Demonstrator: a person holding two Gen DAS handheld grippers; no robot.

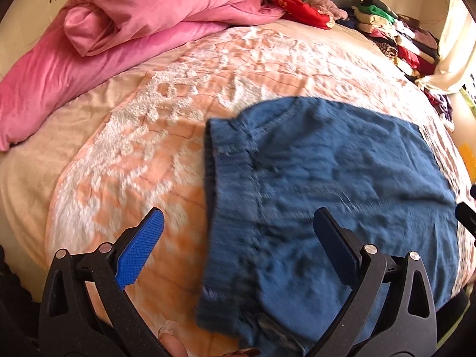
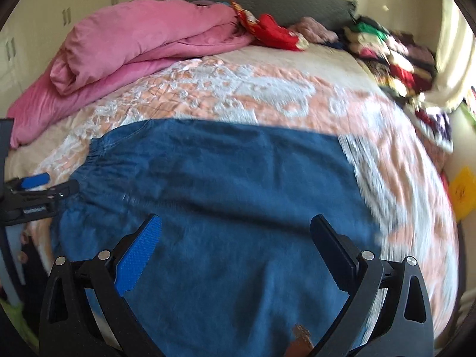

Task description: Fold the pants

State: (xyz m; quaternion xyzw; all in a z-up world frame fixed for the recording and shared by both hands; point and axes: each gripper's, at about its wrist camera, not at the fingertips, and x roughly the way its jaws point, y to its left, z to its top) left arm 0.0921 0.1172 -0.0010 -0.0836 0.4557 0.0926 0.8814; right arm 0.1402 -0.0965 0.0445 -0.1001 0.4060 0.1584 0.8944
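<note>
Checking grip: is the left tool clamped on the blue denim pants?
No, the left tool is open above the blue denim pants.

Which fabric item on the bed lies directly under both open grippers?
The blue pants, spread flat in front; the pink duvet and the clothes pile lie far back.

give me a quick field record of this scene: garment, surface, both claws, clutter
garment: blue denim pants, lying spread on the bed, elastic waistband toward the left claw
surface: peach and white patterned bedspread
left claw: open, holding nothing, over the waistband edge
right claw: open, holding nothing, over the pants
clutter: pink duvet bundled at the far left; folded clothes stack at the far right
</note>
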